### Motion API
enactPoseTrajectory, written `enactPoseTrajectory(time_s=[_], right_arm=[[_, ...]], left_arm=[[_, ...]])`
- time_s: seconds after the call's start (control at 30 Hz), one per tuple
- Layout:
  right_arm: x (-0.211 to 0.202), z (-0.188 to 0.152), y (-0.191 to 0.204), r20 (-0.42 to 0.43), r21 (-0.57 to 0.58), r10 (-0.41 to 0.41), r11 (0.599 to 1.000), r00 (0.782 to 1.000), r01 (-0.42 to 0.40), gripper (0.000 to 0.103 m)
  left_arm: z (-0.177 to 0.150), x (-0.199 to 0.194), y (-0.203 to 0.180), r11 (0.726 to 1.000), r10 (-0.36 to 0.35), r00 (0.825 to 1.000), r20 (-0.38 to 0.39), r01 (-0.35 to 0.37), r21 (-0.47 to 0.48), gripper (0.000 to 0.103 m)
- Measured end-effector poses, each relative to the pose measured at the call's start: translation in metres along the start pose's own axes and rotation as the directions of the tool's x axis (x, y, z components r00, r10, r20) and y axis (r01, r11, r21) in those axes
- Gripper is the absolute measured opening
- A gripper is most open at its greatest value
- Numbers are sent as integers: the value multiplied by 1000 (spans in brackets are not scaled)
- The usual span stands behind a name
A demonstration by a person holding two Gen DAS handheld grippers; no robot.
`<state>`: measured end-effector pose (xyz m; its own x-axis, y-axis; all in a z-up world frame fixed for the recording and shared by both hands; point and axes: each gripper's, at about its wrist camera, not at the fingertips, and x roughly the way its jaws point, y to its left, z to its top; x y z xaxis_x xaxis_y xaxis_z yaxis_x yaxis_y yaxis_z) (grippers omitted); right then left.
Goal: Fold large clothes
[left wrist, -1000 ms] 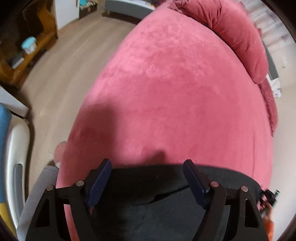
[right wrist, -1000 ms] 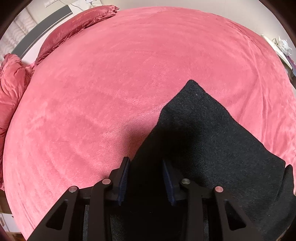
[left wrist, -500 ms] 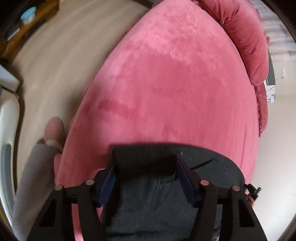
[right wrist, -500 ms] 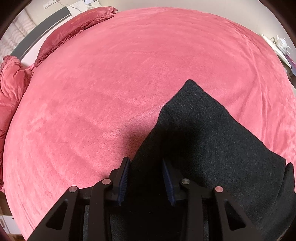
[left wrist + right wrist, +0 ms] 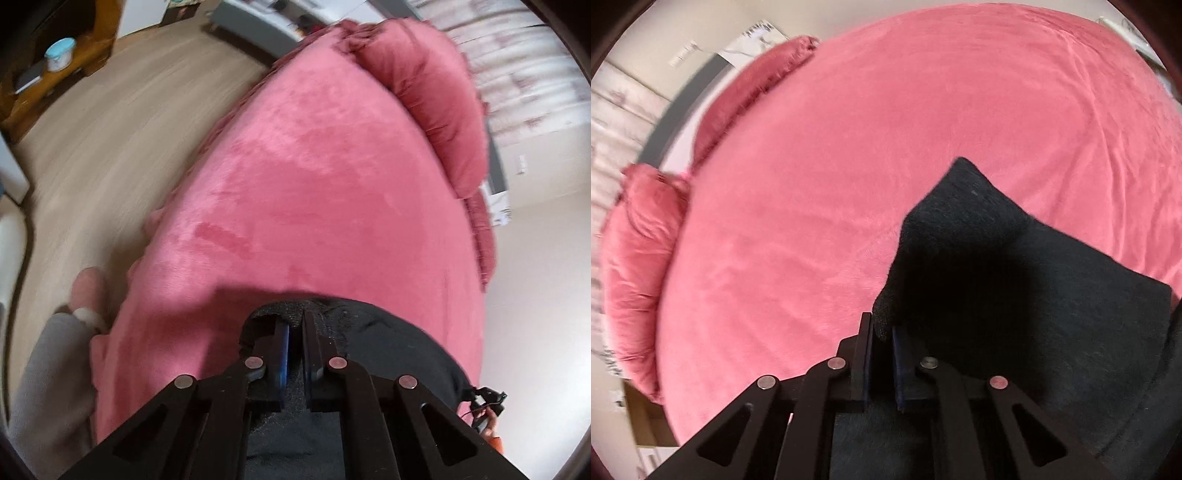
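A black knitted garment (image 5: 1015, 280) lies on a pink plush bed (image 5: 886, 129). In the right wrist view my right gripper (image 5: 882, 332) is shut on the garment's left edge, and one pointed corner of the cloth reaches toward the bed's middle. In the left wrist view my left gripper (image 5: 295, 325) is shut on the far edge of the same black garment (image 5: 399, 350), which bunches around the fingertips near the edge of the bed (image 5: 314, 184).
Pink pillows (image 5: 436, 96) lie along the head of the bed and also show in the right wrist view (image 5: 639, 258). Wooden floor (image 5: 92, 147) and a wooden shelf (image 5: 48, 66) lie to the left. A person's foot (image 5: 86, 291) stands by the bed.
Both grippers have closed on the black garment. The left one was wide open over the cloth edge a second ago. Both views have tilted upward as the cloth lifts.
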<state>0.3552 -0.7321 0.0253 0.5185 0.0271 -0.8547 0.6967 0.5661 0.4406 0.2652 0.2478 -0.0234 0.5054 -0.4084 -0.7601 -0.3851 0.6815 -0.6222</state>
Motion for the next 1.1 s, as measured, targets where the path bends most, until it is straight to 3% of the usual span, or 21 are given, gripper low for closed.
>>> enactPoseTrajectory(time_s=[0.13,0.3,0.67,0.8,0.97,1.1], right_arm=[[-36,-7,-9,21,1,90,996,996,-90,8],[-73,-22,-26,26,20,158,987,987,-159,8],[-149,-43,-65,62,65,295,952,953,-299,8],[-183,-61,-100,74,68,330,940,941,-334,8],[-196,-81,-174,104,155,298,937,949,-312,8],[-173,-100,-236,92,279,251,922,964,-267,8]], left_arm=[[-14,-24,-6,994,-108,993,37,108,0,5],[-40,-46,-7,970,-241,969,63,241,2,5],[-96,-104,13,922,-387,919,73,385,41,5],[-121,-123,33,908,-419,905,76,416,47,5],[-152,-131,70,904,-428,902,61,428,1,5],[-177,-117,98,932,-362,932,16,362,-26,5]])
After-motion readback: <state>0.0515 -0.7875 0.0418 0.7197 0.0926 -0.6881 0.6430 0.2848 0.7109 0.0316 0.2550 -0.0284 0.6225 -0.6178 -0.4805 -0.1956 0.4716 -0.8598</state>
